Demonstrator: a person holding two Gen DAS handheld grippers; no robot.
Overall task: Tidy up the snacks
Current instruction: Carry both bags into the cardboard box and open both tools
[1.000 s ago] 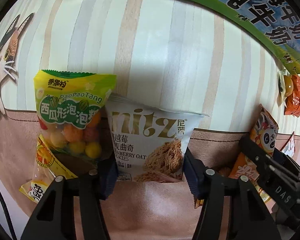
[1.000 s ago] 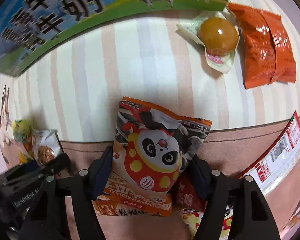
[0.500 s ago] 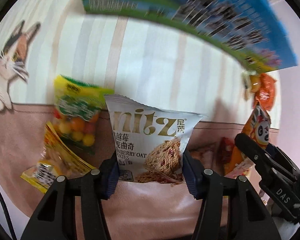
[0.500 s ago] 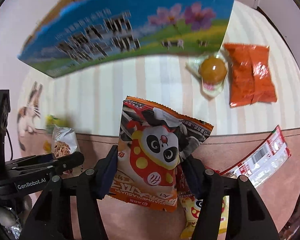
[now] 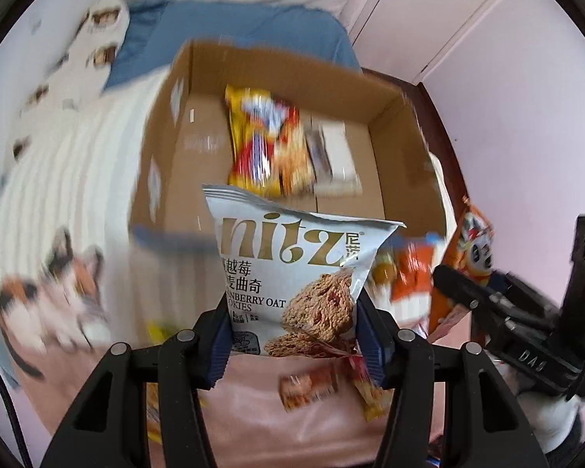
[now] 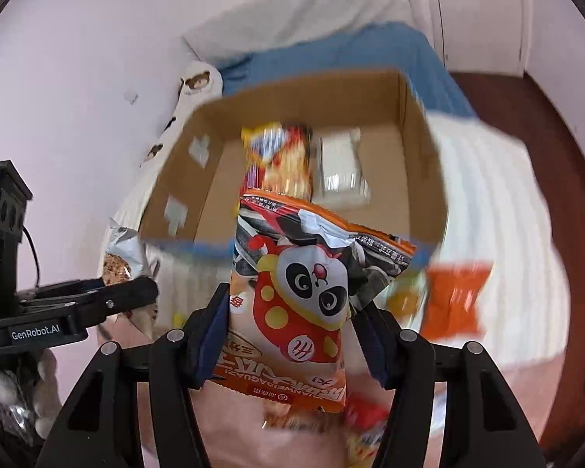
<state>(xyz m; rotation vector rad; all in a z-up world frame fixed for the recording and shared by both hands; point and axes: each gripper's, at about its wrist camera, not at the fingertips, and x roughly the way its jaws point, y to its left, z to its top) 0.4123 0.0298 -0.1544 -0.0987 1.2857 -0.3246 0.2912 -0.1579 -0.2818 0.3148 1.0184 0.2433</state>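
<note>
My left gripper (image 5: 294, 345) is shut on a white cranberry oat cookie bag (image 5: 292, 269) and holds it up, short of the near wall of an open cardboard box (image 5: 199, 89). My right gripper (image 6: 292, 347) is shut on an orange panda snack bag (image 6: 304, 292), also raised in front of the box (image 6: 421, 148). Inside the box lie a yellow-red snack bag (image 5: 265, 140) and a pale packet (image 5: 335, 156). The right gripper also shows in the left wrist view at the right (image 5: 483, 304), and the left gripper in the right wrist view at the left (image 6: 109, 296).
The box stands on a striped bed cover (image 5: 70, 171) with a cat print (image 5: 58, 288). Loose snacks lie below: orange packets (image 6: 452, 300), small bars (image 5: 312, 384). A blue blanket (image 5: 245, 27), a pink wall and a door (image 5: 440, 11) are behind.
Both grippers have risen and tilted up with their bags. The view has gone from the bed surface and the box's outer side to the open top of the box.
</note>
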